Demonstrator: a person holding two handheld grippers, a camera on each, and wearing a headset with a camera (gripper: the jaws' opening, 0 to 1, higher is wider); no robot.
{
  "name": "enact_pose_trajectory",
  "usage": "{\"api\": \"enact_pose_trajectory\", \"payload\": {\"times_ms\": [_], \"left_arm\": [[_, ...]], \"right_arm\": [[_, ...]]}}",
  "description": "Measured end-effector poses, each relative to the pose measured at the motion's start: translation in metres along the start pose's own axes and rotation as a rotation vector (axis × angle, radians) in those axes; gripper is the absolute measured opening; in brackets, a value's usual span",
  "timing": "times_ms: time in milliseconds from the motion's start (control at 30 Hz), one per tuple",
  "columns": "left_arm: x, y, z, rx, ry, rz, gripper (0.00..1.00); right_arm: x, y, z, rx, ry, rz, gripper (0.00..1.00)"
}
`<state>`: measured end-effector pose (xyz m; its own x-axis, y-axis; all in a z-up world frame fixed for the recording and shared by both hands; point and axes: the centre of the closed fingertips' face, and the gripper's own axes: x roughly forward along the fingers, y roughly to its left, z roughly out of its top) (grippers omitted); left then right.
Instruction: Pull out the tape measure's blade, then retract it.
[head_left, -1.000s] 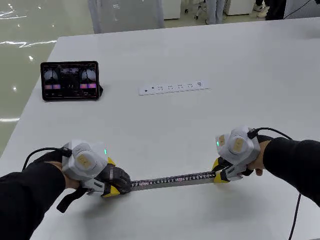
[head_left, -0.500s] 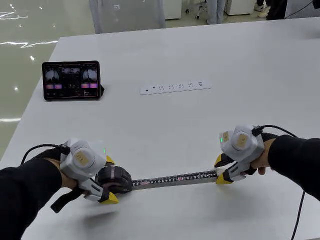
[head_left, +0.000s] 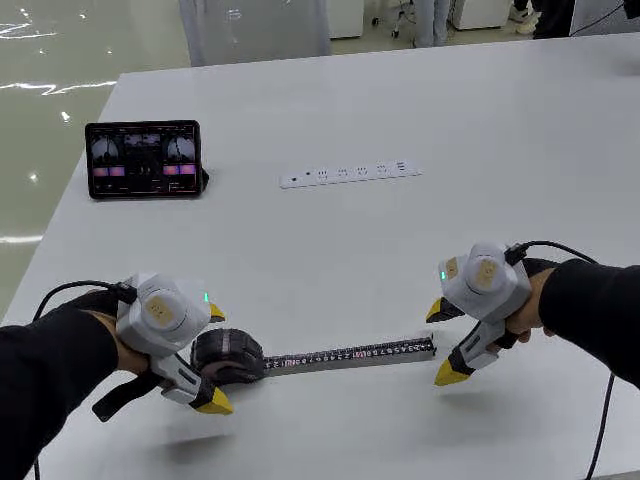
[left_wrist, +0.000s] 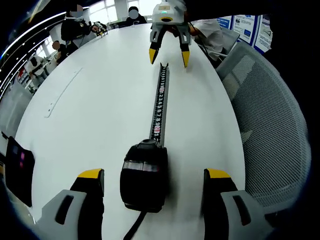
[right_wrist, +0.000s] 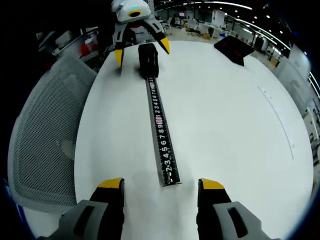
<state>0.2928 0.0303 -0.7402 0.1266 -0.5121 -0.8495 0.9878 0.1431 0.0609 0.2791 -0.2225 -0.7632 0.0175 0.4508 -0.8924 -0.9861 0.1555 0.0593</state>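
My left tool (head_left: 215, 358) released, jaws spread either side of black tape measure (head_left: 230, 352), by counter (head_left: 420, 250) near edge, blade (head_left: 350, 356) extended flat, my right tool (head_left: 440, 344) released just beyond its tip

Head view looks down; gripper views face each other (sharing the blade (left_wrist: 159, 107)).

Broad white table (head_left: 450, 110), matte and evenly lit; beyond its far edge a glossy pale-green floor (head_left: 50, 70), streaked with bright reflections. Close beside the near edge, a grey mesh-backed chair (left_wrist: 272, 95); blue-and-white boards (left_wrist: 247, 22) on a wall behind it. Overhead, long strips and dots of ceiling light (right_wrist: 235, 4) — an open hall with more desks far off.
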Motion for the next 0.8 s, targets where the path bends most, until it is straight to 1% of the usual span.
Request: {"api": "enact_pose_trajectory", "payload": {"times_ms": [67,100,133,167,200,233,300,333,400,433,500,533,567,600,633,667,800], "left_arm": [[-0.001,0.001,0.001,-0.008,-0.009,0.003,0.86],[-0.002,0.004,0.004,0.007,-0.027,0.018,0.90],[-0.003,0.006,0.006,0.012,-0.040,0.036,0.94],[-0.004,0.005,0.006,0.003,-0.040,0.030,0.98],[-0.005,0.005,0.006,-0.008,-0.040,0.032,0.99],[-0.006,0.007,0.008,-0.005,-0.048,0.040,0.99],[-0.007,0.008,0.008,-0.013,-0.052,0.041,0.99],[-0.007,0.007,0.007,-0.028,-0.044,0.038,0.99],[-0.008,0.007,0.006,-0.034,-0.038,0.038,0.99],[-0.008,0.008,0.004,-0.039,-0.032,0.040,0.99],[-0.008,0.008,0.003,-0.040,-0.029,0.043,0.99],[-0.008,0.010,0.003,-0.033,-0.029,0.051,0.99],[-0.008,0.012,0.003,-0.022,-0.029,0.070,0.99],[-0.008,0.012,0.002,-0.039,-0.026,0.066,0.99],[-0.008,0.010,0.002,-0.076,-0.028,0.049,0.99],[-0.009,0.013,0.002,-0.077,-0.034,0.058,0.99],[-0.010,0.015,0.000,-0.090,-0.035,0.074,0.99]], "right_arm": [[-0.001,0.000,0.000,0.011,-0.003,-0.001,0.61],[-0.002,-0.003,0.001,0.011,-0.012,-0.014,0.63],[-0.002,-0.007,0.003,0.010,-0.021,-0.036,0.69],[-0.003,-0.009,0.002,0.024,-0.020,-0.047,0.72],[-0.004,-0.010,0.003,0.035,-0.021,-0.053,0.75],[-0.005,-0.011,0.003,0.038,-0.026,-0.058,0.79],[-0.005,-0.012,0.004,0.043,-0.034,-0.065,0.85],[-0.005,-0.013,0.005,0.045,-0.037,-0.066,0.87],[-0.005,-0.013,0.006,0.042,-0.048,-0.071,0.92],[-0.005,-0.013,0.007,0.044,-0.053,-0.078,0.98],[-0.006,-0.012,0.008,0.039,-0.055,-0.074,0.99],[-0.007,-0.011,0.007,0.046,-0.048,-0.071,0.99],[-0.007,-0.012,0.005,0.057,-0.042,-0.083,0.99],[-0.007,-0.013,0.006,0.061,-0.047,-0.087,0.99],[-0.008,-0.012,0.006,0.062,-0.050,-0.085,0.99],[-0.009,-0.013,0.006,0.072,-0.058,-0.088,0.99],[-0.011,-0.016,0.003,0.081,-0.062,-0.107,0.99]]}}
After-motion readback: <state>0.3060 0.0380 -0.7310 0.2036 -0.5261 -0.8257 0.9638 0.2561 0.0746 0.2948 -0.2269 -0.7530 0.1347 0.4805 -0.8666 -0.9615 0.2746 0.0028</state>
